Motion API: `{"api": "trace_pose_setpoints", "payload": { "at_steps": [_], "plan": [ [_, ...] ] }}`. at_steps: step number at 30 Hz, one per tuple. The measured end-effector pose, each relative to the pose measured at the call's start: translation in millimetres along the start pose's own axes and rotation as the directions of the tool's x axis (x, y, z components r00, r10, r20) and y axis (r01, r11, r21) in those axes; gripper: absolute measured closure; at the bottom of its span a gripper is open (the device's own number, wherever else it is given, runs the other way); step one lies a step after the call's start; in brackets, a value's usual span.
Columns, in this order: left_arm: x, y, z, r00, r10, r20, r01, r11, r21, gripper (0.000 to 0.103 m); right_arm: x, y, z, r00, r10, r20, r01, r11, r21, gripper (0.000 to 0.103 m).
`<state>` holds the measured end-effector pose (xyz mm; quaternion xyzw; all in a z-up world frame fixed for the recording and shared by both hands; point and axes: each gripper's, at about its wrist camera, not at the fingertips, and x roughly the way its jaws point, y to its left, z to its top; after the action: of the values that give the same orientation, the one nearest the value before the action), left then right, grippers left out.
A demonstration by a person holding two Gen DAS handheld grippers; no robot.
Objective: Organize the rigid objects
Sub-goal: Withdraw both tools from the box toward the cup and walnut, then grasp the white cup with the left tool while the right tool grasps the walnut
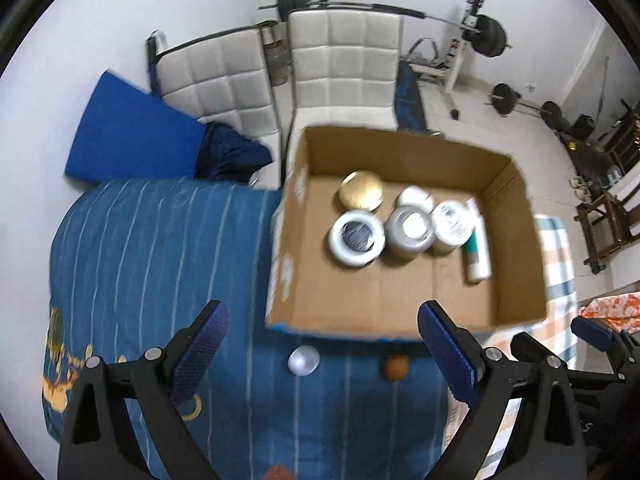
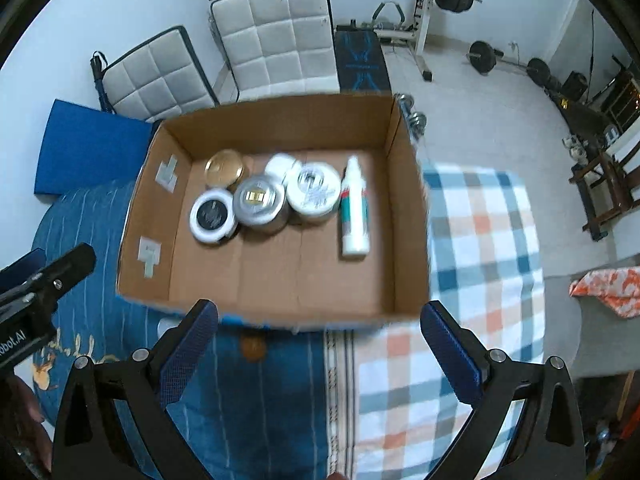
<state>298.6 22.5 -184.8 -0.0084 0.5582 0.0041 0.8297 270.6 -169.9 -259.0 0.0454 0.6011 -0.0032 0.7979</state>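
An open cardboard box (image 1: pixel 516 248) (image 2: pixel 408 216) sits on the bed. Inside it stand a gold-lidded jar (image 1: pixel 361 191) (image 2: pixel 224 168), a white jar with a dark top (image 1: pixel 356 240) (image 2: pixel 212 216), a silver tin (image 1: pixel 410 230) (image 2: pixel 260 202), a white-lidded jar (image 1: pixel 452 222) (image 2: pixel 314 192), a small white cap (image 1: pixel 415 197) (image 2: pixel 280 165) and a lying white-and-teal tube (image 1: pixel 476 248) (image 2: pixel 354 210). In front of the box lie a small silvery round lid (image 1: pixel 303 361) and a small brown round object (image 1: pixel 396 366) (image 2: pixel 253 349). My left gripper (image 1: pixel 324 354) is open and empty above them. My right gripper (image 2: pixel 320 346) is open and empty at the box's near wall.
A blue striped bedcover (image 1: pixel 160 260) (image 2: pixel 80 308) lies left, a checked blanket (image 2: pixel 480 260) right. White padded chairs (image 1: pixel 344 68) (image 2: pixel 280 40) and a blue mat (image 1: pixel 128 132) stand behind. Weight equipment (image 1: pixel 488 36) fills the far floor. The other gripper (image 1: pixel 592 334) (image 2: pixel 52 276) shows at each view's edge.
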Motion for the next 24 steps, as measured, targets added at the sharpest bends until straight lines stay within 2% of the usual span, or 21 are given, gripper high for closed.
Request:
{"api": "trace_pose_setpoints", "payload": {
  "at_steps": [4, 9, 11, 13, 18, 20, 21, 23, 24],
  "plan": [
    [13, 19, -36, 0.997, 0.053, -0.048, -0.055, 0.998, -0.033, 0.006, 24, 9, -34, 0.996, 0.053, -0.069, -0.053, 0.999, 0.009, 0.0],
    [69, 43, -75, 0.979, 0.079, -0.19, -0.096, 0.992, -0.085, 0.006, 85, 30, -66, 0.97, 0.143, -0.197, -0.136, 0.989, 0.05, 0.003],
    [92, 49, -85, 0.968, 0.086, -0.236, -0.111, 0.99, -0.092, 0.006, 106, 38, -71, 0.963, 0.149, -0.224, -0.14, 0.989, 0.056, 0.019],
    [109, 54, -90, 0.961, 0.089, -0.26, -0.119, 0.988, -0.1, 0.006, 128, 48, -74, 0.955, 0.157, -0.253, -0.148, 0.987, 0.054, 0.027],
    [142, 63, -97, 0.949, 0.028, -0.315, -0.078, 0.986, -0.149, 0.006, 171, 63, -76, 0.949, 0.128, -0.289, -0.117, 0.992, 0.056, 0.033],
    [153, 63, -98, 0.941, 0.007, -0.34, -0.066, 0.984, -0.163, 0.006, 180, 67, -78, 0.952, 0.096, -0.289, -0.088, 0.995, 0.04, 0.049],
    [158, 63, -98, 0.937, -0.01, -0.348, -0.052, 0.984, -0.168, 0.006, 185, 69, -79, 0.953, 0.075, -0.294, -0.071, 0.997, 0.026, 0.053],
    [165, 60, -97, 0.934, -0.013, -0.356, -0.047, 0.986, -0.16, 0.006, 183, 70, -80, 0.956, 0.05, -0.289, -0.05, 0.999, 0.008, 0.067],
    [168, 56, -96, 0.934, -0.011, -0.358, -0.044, 0.988, -0.145, 0.006, 183, 70, -81, 0.953, 0.045, -0.3, -0.047, 0.999, 0.0, 0.067]
  ]
}}
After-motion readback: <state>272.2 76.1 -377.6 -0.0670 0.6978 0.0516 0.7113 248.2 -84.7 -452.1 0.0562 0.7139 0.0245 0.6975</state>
